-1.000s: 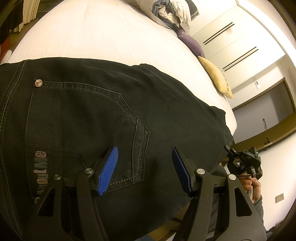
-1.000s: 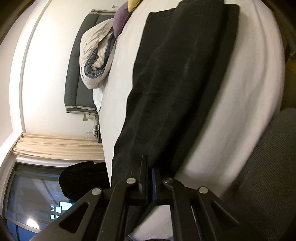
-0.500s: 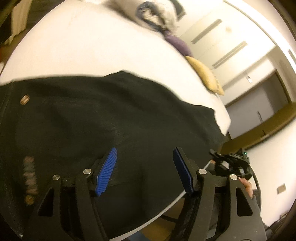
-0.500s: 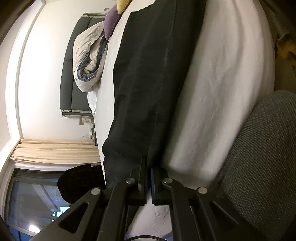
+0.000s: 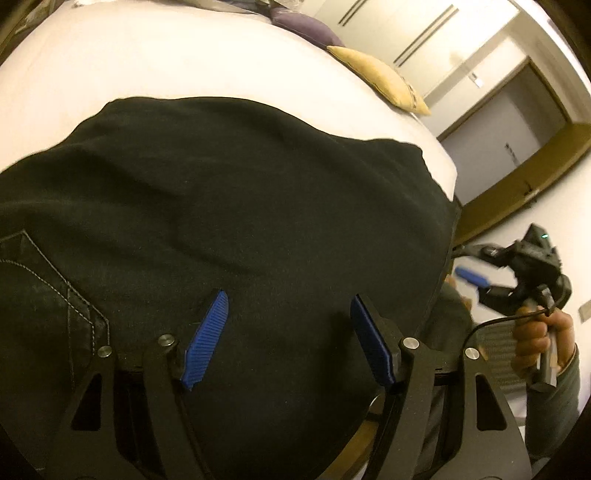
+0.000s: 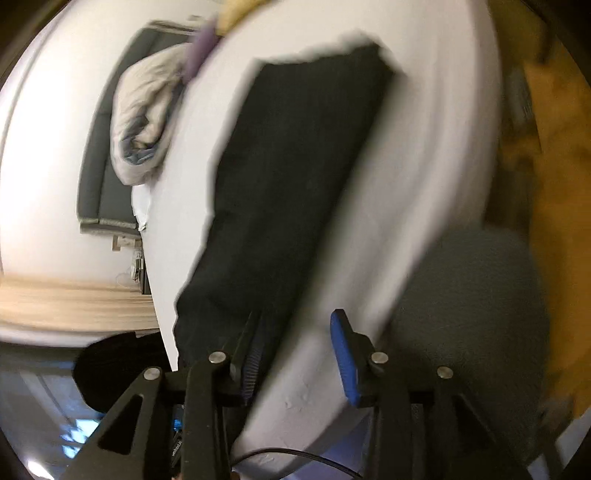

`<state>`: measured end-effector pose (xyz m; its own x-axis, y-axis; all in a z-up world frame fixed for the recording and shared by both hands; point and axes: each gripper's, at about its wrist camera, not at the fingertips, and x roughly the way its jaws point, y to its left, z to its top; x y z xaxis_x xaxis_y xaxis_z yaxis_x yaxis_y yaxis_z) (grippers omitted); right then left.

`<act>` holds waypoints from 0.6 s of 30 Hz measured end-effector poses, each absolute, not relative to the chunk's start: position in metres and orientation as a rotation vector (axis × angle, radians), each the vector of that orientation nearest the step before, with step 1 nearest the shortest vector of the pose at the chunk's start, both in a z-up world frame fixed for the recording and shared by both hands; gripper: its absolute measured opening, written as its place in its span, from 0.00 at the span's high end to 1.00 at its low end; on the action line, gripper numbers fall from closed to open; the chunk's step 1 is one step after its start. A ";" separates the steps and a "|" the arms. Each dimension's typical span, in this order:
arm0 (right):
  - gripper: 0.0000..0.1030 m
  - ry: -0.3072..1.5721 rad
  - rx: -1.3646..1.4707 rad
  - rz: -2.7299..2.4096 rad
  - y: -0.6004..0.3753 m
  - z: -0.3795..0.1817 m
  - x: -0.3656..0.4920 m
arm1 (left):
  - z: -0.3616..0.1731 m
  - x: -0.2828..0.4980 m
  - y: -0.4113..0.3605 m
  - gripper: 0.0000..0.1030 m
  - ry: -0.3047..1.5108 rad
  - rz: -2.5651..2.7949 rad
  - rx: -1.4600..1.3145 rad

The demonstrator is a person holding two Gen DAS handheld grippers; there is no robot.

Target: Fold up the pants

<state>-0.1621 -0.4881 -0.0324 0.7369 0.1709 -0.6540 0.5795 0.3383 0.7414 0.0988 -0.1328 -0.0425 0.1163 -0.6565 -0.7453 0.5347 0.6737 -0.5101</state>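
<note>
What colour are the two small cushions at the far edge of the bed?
One purple cushion, one mustard yellow cushion, clearest in the left wrist view.

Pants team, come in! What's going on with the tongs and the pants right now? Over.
Left tongs open above pants. Right tongs just opened, nothing pinched. Pants flat on bed. Nothing in the way.

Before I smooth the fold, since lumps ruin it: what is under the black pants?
Only the white bed sheet shows around the pants. Whatever lies directly beneath the cloth is covered.
</note>
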 end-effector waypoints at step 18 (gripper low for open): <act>0.86 0.466 1.394 -0.438 -0.587 -0.090 -0.202 | -0.049 0.102 -0.107 0.35 1.168 -0.885 -0.190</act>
